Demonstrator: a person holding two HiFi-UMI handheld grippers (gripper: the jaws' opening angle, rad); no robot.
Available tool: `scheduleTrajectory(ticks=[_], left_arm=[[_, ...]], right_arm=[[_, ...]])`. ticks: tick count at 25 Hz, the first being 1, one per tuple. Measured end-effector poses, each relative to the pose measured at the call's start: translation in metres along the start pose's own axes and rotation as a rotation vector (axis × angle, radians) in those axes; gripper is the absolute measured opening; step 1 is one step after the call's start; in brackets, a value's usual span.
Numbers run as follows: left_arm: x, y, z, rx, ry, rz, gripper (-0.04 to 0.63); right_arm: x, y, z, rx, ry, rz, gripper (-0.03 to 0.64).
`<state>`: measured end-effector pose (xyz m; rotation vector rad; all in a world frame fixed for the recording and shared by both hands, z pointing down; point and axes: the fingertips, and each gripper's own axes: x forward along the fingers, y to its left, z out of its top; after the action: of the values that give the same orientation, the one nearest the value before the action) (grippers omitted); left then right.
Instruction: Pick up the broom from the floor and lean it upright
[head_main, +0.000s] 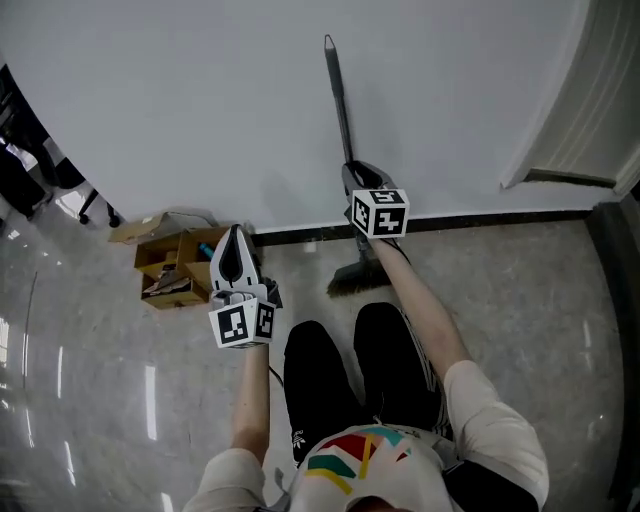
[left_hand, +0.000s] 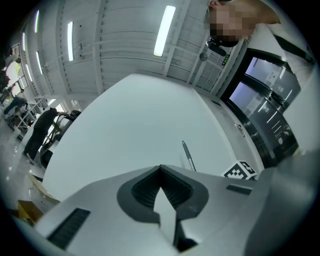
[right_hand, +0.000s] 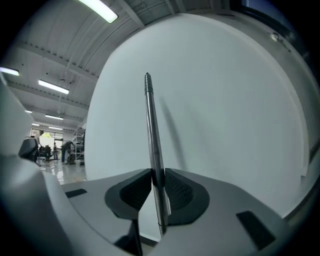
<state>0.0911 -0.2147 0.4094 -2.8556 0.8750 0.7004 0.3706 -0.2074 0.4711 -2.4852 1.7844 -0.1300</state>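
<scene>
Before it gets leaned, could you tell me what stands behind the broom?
Behind the broom is a plain white wall with a dark baseboard; the right gripper, clamped on the handle, covers a stretch of it.

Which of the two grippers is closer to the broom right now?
Right. The right gripper has its fingers clamped on the broom handle. The left gripper holds nothing and is apart from the broom, to its left in the head view.

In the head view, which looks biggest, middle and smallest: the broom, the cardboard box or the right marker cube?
1. broom, longest by far
2. cardboard box
3. right marker cube, smallest, though it's nearer the camera
</scene>
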Motion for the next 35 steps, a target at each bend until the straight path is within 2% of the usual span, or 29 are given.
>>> scheduleTrajectory(ticks=[3, 6, 11, 18, 21, 26, 29, 32, 35], left_arm=[[0.008, -0.019, -0.007, -0.006, 0.011, -0.048, 0.044], [0.014, -0.030, -0.009, -0.001, 0.007, -0.082, 0.044], [0.011, -0.028, -0.017, -0.008, 0.032, -0.076, 0.044], [0.005, -0.023, -0.006, 0.056, 0.061, -0.054, 0.044], [0.001, -0.018, -0.007, 0.050, 0.049, -0.042, 0.044], [0.005, -0.027, 0.002, 0.053, 0.028, -0.048, 0.044], [0.007, -0.033, 0.000, 0.033, 0.027, -0.053, 0.044], [0.014, -0.038, 0.003, 0.019, 0.017, -0.061, 0.044], [0.020, -0.047, 0.000, 0.006, 0.009, -0.082, 0.044]], right_arm=[[0.004, -0.024, 0.002, 0.031, -0.019, -0.089, 0.086], [0.017, -0.031, 0.002, 0.024, -0.017, -0.117, 0.086], [0.039, -0.022, 0.001, -0.024, 0.029, -0.105, 0.086], [0.049, -0.022, -0.004, -0.031, 0.047, -0.106, 0.086], [0.049, -0.018, -0.007, -0.043, 0.053, -0.085, 0.086], [0.044, -0.014, -0.010, -0.123, 0.075, -0.089, 0.087], [0.036, -0.013, -0.003, -0.125, 0.043, -0.092, 0.089], [0.020, -0.011, 0.016, -0.147, -0.033, -0.084, 0.089], [-0.003, -0.002, 0.033, -0.128, -0.109, -0.030, 0.089]])
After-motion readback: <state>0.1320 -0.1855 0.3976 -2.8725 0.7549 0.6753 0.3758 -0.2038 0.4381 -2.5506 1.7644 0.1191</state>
